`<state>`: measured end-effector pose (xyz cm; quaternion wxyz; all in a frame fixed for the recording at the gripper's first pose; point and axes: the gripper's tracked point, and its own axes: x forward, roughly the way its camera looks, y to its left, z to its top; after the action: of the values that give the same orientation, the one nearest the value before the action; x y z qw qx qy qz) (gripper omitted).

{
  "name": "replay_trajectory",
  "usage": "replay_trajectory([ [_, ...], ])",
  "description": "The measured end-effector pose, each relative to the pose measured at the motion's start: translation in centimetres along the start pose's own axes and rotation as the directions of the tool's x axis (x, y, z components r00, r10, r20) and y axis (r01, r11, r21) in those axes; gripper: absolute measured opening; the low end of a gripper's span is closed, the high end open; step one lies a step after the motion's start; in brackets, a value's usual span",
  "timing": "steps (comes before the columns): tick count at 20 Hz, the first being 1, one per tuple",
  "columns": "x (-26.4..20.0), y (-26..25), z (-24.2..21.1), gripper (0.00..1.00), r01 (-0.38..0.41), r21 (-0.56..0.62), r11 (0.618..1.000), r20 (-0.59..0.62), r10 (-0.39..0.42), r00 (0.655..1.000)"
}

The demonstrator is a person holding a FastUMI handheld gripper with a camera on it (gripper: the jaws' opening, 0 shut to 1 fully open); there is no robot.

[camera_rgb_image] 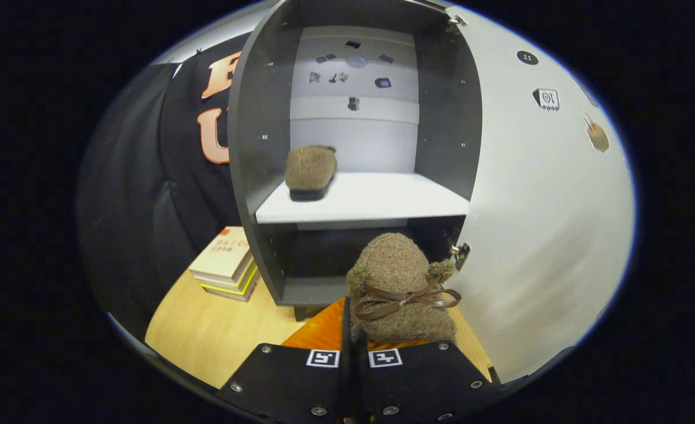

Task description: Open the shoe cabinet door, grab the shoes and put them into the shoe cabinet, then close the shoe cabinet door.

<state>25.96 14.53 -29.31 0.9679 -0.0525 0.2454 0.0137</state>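
— Woolly, soft, light: the second shoe [403,288] is pinched by its heel edge in my hand-held gripper [353,344], below the cabinet shelf [382,203].
— Its mate [310,171]?
— On that shelf's left edge.

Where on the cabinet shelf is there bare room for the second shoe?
The white shelf is bare to the right of the first shoe, up to the open door. Its left end is taken. The hand-held gripper holds the second shoe.
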Motion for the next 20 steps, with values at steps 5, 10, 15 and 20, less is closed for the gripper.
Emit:
replay_trajectory([
  [5, 4.4, 0.3, 7.3, 0.04, -0.026, -0.044, 0.999, 0.052, 0.028, 0.998],
  [10, 11.0, -0.8, 11.2, 0.04, -0.056, -0.062, 0.996, 0.035, 0.059, 0.998],
  [15, 17.8, -2.1, 14.8, 0.04, -0.104, -0.055, 0.993, 0.012, 0.105, 0.994],
  [20, 23.5, -2.0, 16.1, 0.04, -0.166, -0.047, 0.985, -0.013, 0.166, 0.986],
])
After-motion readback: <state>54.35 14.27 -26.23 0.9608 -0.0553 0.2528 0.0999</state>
